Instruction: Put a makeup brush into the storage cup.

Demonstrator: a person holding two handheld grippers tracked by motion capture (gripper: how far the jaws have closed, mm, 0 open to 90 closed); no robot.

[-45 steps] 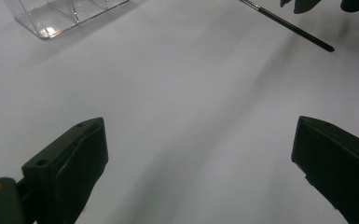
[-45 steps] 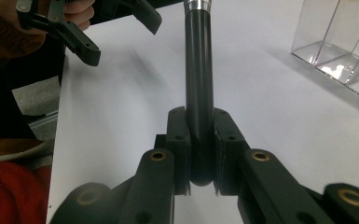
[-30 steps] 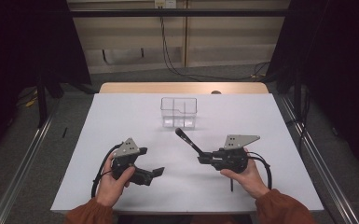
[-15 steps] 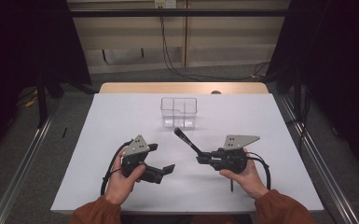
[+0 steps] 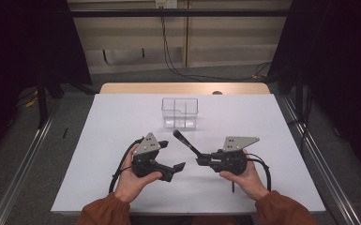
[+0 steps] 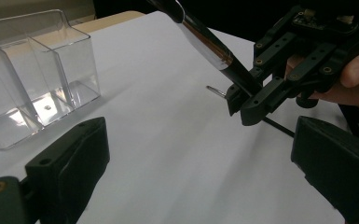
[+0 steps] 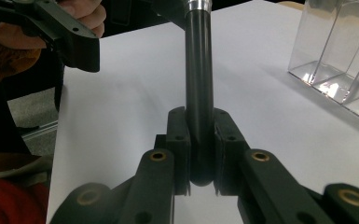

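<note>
White tabletop point(image 5: 122, 122), wooden strip along far edge, flanked by dark curtains at 9 and 3 o'clock; grey floor with rails on both sides, cables hanging on rear wall at 12 o'clock.

Clear divided container point(image 5: 180, 113) upright at table centre toward 12 o'clock, well apart from both grippers; compartments transparent, base lit in left gripper view point(image 6: 32, 79); seen at 2 o'clock in right gripper view point(image 7: 340, 56). Open table surface between container and grippers, unobstructed.

Left gripper point(image 5: 174, 154) held in left hand point(image 5: 133, 180) at 7 o'clock of container, pointing toward 3 o'clock. Jaws spread wide, gripping nothing; bare tabletop between them in left gripper view. Cable looping around at 8 o'clock of hand.

Right gripper point(image 5: 200, 160) held in right hand point(image 5: 246, 177) at 5 o'clock of container, pointing toward 9 o'clock, facing left gripper, near but apart. Jaws clamped on lower end of black tool handle point(image 5: 187, 142); pads pressed against both sides of rounded butt in right gripper view point(image 7: 199, 116). Handle slanting up toward 11 o'clock in high view, silver band visible farther up shaft point(image 6: 205, 44). Far end of tool out of frame in gripper views; type not identifiable.
</note>
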